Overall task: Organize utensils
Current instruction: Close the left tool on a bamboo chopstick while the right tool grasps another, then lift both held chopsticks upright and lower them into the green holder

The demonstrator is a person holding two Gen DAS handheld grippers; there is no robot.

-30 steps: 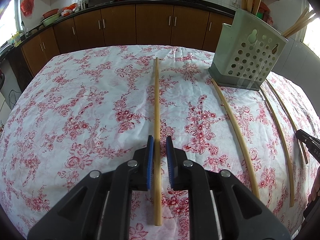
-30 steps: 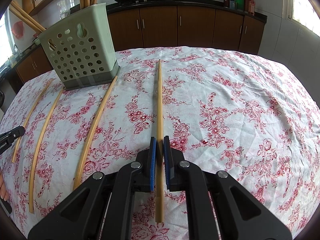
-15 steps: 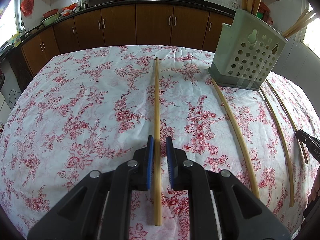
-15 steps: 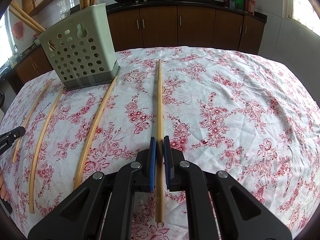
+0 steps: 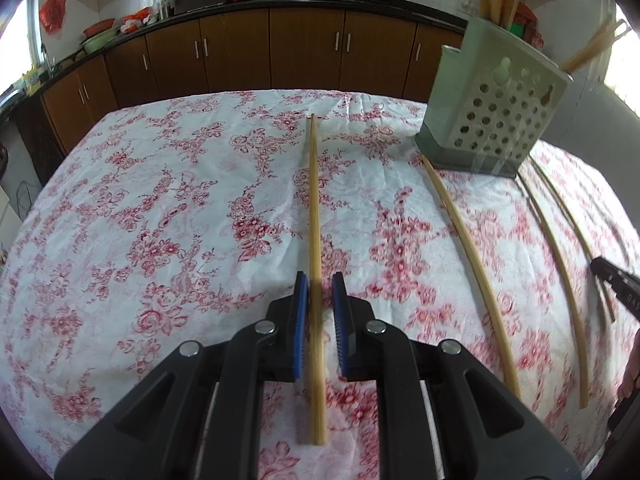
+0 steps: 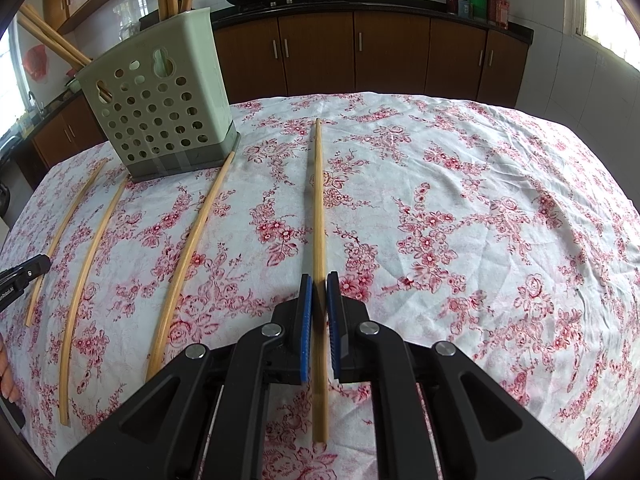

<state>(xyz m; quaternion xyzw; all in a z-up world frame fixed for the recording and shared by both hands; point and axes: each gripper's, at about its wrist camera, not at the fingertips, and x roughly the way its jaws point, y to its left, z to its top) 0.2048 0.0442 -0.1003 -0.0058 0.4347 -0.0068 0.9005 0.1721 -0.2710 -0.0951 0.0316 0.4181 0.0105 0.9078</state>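
Several long bamboo chopsticks lie on a floral tablecloth. My left gripper [image 5: 320,284] straddles one chopstick [image 5: 315,216]; its blue pads [image 5: 301,312] stand slightly apart from the stick, with a gap on the right side. My right gripper [image 6: 320,284] has its pads [image 6: 306,312] closed on another chopstick [image 6: 318,200], lying on the cloth. A pale green perforated utensil holder [image 5: 492,120] with several chopsticks standing in it sits at the back; it also shows in the right wrist view [image 6: 160,108].
Three more chopsticks [image 6: 188,256] lie side by side between the two grippers, in front of the holder. Brown kitchen cabinets [image 5: 304,48] and a counter with woks run behind the table. The cloth-covered table [image 6: 500,220] drops off at its edges.
The left view has shifted slightly and shows motion blur; the chopstick between the left pads has tilted a little. The right gripper and its chopstick have not moved.
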